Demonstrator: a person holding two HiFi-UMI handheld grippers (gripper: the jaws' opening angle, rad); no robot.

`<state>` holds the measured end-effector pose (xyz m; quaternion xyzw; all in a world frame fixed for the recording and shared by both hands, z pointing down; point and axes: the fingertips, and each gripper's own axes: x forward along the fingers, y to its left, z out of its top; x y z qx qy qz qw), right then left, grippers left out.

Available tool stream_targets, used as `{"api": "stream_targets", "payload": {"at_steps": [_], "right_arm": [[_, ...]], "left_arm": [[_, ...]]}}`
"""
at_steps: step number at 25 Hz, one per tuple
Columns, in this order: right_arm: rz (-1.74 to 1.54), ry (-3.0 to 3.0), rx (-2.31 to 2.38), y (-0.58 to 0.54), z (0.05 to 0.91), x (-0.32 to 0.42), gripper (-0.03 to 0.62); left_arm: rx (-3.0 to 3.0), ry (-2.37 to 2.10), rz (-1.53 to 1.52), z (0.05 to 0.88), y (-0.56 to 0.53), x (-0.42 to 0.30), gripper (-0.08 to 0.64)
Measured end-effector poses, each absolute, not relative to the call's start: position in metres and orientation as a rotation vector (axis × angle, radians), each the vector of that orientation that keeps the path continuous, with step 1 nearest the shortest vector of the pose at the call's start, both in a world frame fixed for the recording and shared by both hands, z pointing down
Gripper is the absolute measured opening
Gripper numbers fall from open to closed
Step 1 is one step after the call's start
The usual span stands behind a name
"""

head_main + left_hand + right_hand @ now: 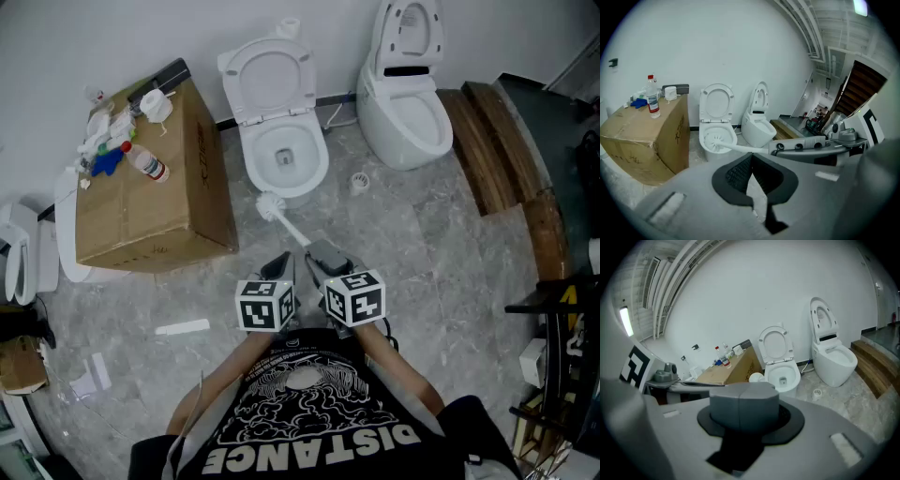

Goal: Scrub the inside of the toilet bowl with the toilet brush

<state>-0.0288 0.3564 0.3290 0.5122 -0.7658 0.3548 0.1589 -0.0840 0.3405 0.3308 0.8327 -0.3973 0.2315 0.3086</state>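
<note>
A white toilet (pixel 320 165) with its lid and seat raised stands against the far wall, straight ahead of me. The white toilet brush (pixel 280 217) hangs in the air in front of the bowl, its bristle head just short of the rim and outside it. My right gripper (pixel 319 254) is shut on the brush handle; in the right gripper view only the brush head (pixel 756 377) peeks past the closed jaws. My left gripper (pixel 279 268) sits beside it on the left, shut on nothing. From the left gripper view the brush (pixel 714 139) reaches across toward the toilet (pixel 730 136).
A large cardboard box (pixel 141 202) with bottles and cleaning items on top stands left of the toilet. A second toilet (pixel 409 120) is on the right, with wooden planks (pixel 487 141) beyond it. A small white drain fitting (pixel 358 182) and a white strip (pixel 183 327) lie on the floor.
</note>
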Motion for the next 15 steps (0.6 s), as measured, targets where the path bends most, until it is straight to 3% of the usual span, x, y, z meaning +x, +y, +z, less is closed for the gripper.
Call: {"api": "stream_targets", "payload": {"at_steps": [15], "right_arm": [[1.017, -2.126, 1.539, 0.346, 0.325, -0.057, 0.152]], "left_arm": [[2.215, -0.963, 0.551, 0.330, 0.327, -0.111, -0.003]]}}
